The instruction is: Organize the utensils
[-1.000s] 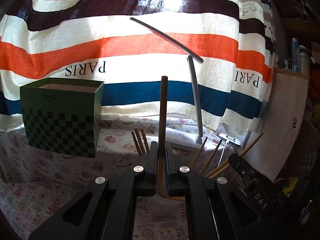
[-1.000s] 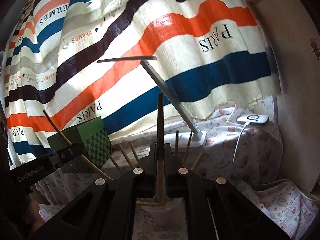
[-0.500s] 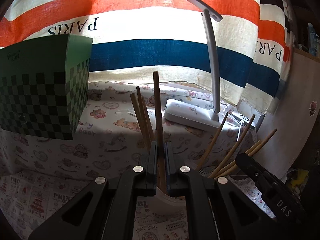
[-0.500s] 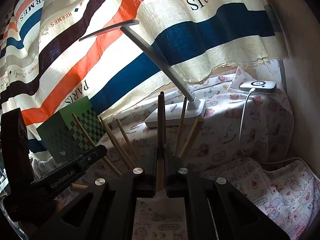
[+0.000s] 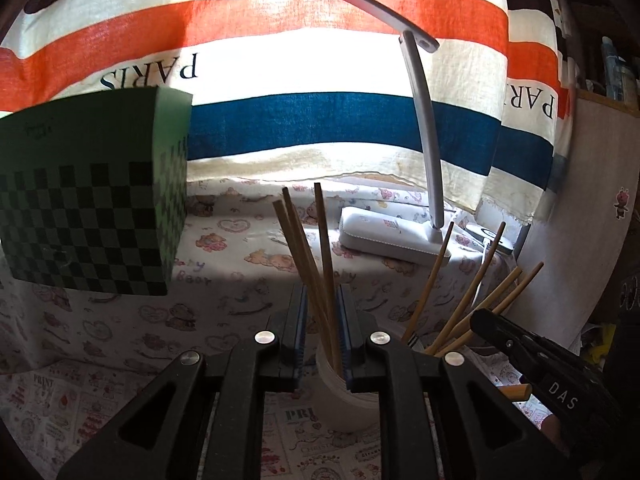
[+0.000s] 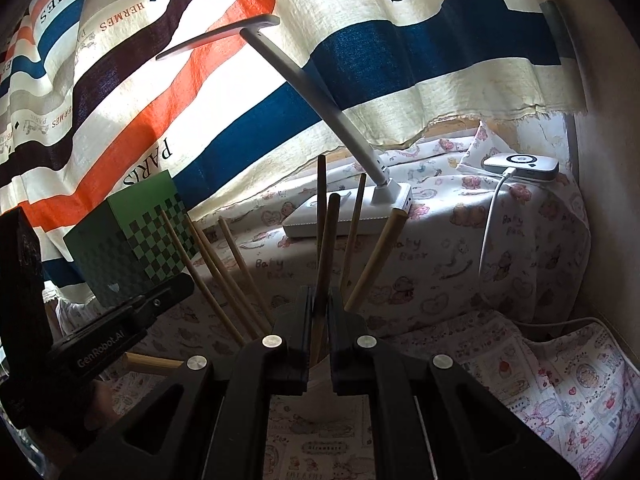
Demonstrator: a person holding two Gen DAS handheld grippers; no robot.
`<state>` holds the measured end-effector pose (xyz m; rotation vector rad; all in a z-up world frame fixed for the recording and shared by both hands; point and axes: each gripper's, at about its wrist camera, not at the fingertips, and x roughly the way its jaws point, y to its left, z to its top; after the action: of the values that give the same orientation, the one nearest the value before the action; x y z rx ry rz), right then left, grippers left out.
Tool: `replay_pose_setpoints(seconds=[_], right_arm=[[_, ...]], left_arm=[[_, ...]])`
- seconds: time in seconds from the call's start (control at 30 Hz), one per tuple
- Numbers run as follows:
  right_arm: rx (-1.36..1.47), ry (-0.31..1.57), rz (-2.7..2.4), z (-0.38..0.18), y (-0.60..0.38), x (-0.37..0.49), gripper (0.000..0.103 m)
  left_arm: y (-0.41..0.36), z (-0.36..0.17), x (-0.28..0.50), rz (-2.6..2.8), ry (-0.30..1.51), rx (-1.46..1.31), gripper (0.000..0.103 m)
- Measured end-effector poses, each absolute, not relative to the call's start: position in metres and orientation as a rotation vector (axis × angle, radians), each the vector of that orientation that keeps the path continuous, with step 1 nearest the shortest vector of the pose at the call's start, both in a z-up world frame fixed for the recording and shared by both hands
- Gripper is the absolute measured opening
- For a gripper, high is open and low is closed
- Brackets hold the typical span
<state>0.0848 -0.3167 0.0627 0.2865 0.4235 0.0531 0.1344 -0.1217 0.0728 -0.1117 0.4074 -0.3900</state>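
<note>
Two grippers over paper cups of chopsticks. Left gripper [image 5: 322, 312]: jaws just been opening, slightly apart, chopsticks [image 5: 306, 248] between them standing in white cup [image 5: 344, 400]. Right gripper [image 6: 319, 312]: jaws clamped on dark chopstick [image 6: 326, 252] over its cup.

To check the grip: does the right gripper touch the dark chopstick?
Touching. The right wrist view shows the right gripper closed on the dark chopstick.

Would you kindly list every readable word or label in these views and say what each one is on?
"PARIS", mirrored: striped curtain.
"HERMES", mirrored: striped curtain, right wrist view.
"DAS": right gripper.
"GenRobot.AI": left gripper.
"Baby Bear": printed tablecloth.
"PRINT": printed tablecloth, left wrist view.
Green checkered box: marking too small.
</note>
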Motion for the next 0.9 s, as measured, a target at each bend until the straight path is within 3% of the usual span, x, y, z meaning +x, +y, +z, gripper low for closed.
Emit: replay_pose_setpoints(seconds=[0.1,0.17,0.33,0.5,0.7,0.73,0.9], right_arm=[[0.269,0.454,0.072,0.063,-0.316,0.086,0.009],[0.253,0.467,0.082,0.063,-0.314,0.083,0.012],[0.228,0.45,0.095,0.068,-0.305,0.068,0.04],[0.185,0.428,0.103,0.07,-0.293,0.049,0.059],[0.144,0.392,0.087,0.065,-0.28,0.032,0.081],[0.146,0.386,0.088,0.064,-0.279,0.029,0.088],[0.102,0.35,0.072,0.054,-0.271,0.019,0.09]], left_arm=[[-0.105,0.081,0.126,-0.35,0.387,-0.135,0.021],[-0.093,0.085,0.116,-0.315,0.363,-0.13,0.035],[-0.065,0.089,0.091,-0.225,0.319,-0.076,0.046],[-0.033,0.082,0.063,-0.153,0.28,-0.085,0.073],[-0.012,0.068,0.035,-0.104,0.244,-0.055,0.096],[-0.009,0.066,0.03,-0.102,0.237,-0.062,0.099],[0.005,0.05,0.019,-0.083,0.222,-0.111,0.102]])
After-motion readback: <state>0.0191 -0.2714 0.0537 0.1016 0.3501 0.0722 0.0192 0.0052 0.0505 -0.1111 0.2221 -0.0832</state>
